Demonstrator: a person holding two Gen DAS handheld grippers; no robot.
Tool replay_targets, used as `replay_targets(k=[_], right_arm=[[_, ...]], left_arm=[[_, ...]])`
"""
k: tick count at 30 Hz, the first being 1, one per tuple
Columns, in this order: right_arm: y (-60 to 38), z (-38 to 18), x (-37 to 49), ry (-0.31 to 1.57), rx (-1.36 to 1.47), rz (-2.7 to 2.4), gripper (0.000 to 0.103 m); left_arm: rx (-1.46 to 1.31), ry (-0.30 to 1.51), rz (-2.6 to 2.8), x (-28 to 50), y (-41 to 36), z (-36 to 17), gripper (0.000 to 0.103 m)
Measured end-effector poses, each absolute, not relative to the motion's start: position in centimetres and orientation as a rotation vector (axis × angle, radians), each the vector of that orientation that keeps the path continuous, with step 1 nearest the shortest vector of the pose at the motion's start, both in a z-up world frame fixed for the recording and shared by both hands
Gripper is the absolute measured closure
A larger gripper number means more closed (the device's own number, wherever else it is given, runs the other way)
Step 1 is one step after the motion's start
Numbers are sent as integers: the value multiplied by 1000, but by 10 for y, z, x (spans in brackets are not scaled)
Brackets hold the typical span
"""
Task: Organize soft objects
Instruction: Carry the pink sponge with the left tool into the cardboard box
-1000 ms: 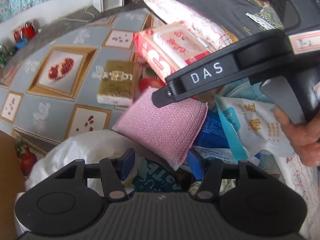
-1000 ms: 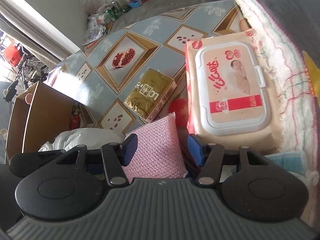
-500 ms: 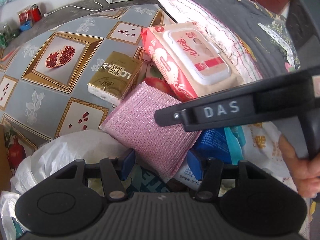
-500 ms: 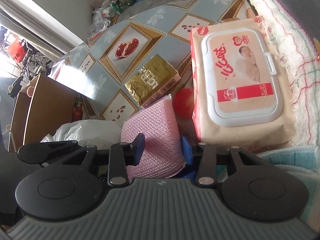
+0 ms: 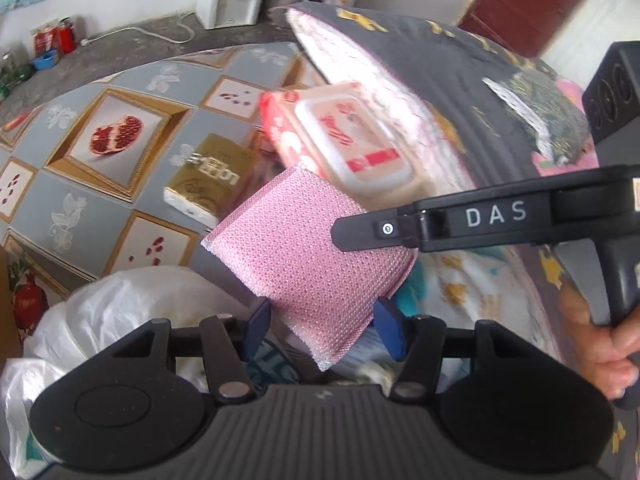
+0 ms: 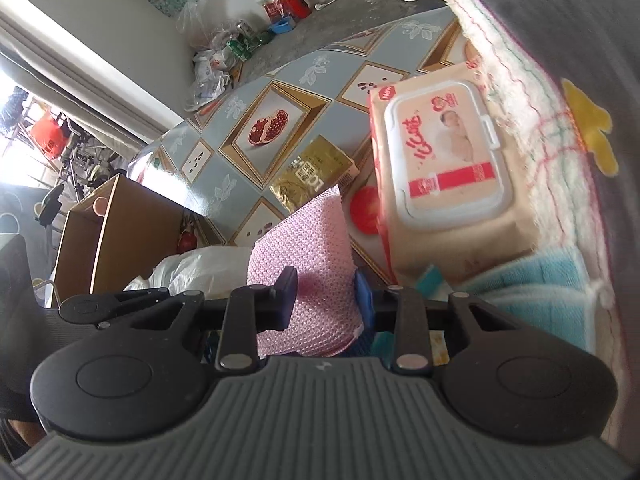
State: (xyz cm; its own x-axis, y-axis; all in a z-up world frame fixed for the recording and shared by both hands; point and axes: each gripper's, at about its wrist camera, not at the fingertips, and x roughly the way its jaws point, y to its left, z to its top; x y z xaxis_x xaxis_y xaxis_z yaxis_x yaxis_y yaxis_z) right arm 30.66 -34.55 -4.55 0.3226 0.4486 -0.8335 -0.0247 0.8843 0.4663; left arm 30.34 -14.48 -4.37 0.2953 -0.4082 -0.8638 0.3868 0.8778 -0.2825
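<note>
Pink knitted mesh scouring pad (image 6: 310, 280), tilted, centre of frame, pinched between the blue pads of the right claw (image 6: 326, 300). Same pad (image 5: 308, 252) at mid-frame in the left view, right claw (image 5: 376, 230) reaching in level from the right edge, bare hand (image 5: 604, 344) on its grip. Left claw (image 5: 322, 330) spread apart beneath the pad's lower corner. Beyond, upper right: peach wet-wipes pack (image 6: 444, 168); gold tissue packet (image 6: 312, 176) on the pomegranate-print table (image 6: 280, 92).

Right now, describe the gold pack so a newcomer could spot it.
On the pomegranate-print tablecloth, look left of the big baby-wipes pack. The gold pack lies flat just beyond the pink sponge held in the right gripper; it's the only metallic gold item.
</note>
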Motion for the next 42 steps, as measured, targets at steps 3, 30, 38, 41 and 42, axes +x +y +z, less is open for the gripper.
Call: replay_targets(k=[3,30,38,41,42], right_arm=[[-354,-52,294,1227,407,301,76],[-340,-41,292,1170,449,354,74],[-312,26,267,1041,435,420,74],[-289,49,256,998,423,464,73],[-279,56,252,988,420,481,73]], left_arm=[[8,1160,-545,295,-151,-46,45],[-9,1178,-478,299,-151,-41,30],[19,1038,-444,262,-120,23,30],[13,993,-427,244,-97,45,30],[14,978,-421,238,-87,50,30]])
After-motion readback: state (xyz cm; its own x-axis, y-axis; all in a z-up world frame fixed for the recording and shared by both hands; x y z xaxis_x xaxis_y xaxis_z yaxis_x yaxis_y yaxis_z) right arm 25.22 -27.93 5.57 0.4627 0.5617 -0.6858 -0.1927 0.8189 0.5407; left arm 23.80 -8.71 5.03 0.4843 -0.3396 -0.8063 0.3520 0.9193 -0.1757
